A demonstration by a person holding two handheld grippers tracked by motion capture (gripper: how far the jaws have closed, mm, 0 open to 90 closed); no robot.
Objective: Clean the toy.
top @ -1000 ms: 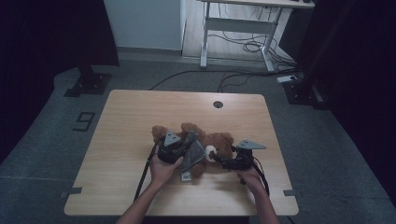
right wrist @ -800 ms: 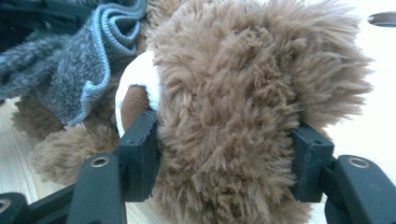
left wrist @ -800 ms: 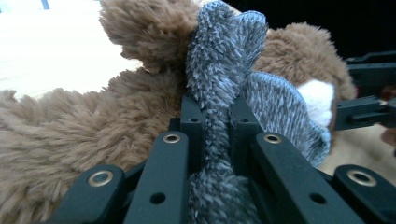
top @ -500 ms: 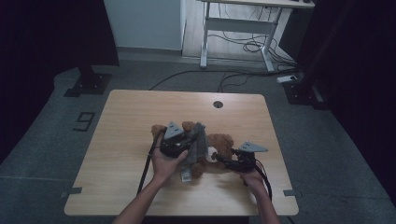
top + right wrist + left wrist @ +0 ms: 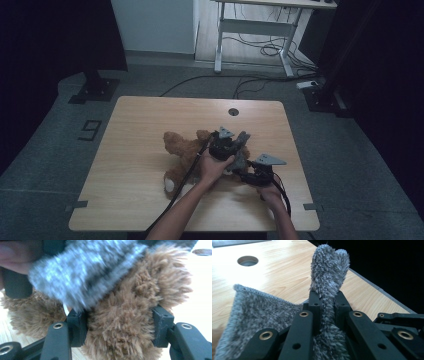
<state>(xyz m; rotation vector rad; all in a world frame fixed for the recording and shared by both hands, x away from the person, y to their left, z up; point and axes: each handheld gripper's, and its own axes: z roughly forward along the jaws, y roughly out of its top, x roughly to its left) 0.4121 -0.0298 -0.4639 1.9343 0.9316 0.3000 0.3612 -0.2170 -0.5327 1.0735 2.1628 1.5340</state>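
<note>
The left hand-held gripper [image 5: 325, 305] is clamped tight on a fold of the grey fuzzy cloth [image 5: 262, 312], lifting it over the brown teddy bear [image 5: 182, 152] on the tabletop [image 5: 140, 120]. The right hand-held gripper [image 5: 120, 325], jaws just closing, pinches the bear's plush. The cloth looks only half placed, with draping left.

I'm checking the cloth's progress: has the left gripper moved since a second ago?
Yes. In the high view the left gripper, shut on the grey cloth, has shifted rightward and slightly farther up the table, closer beneath the round hole.

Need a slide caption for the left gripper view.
Left tongs shut on grey fuzzy cloth above wooden table.
</note>
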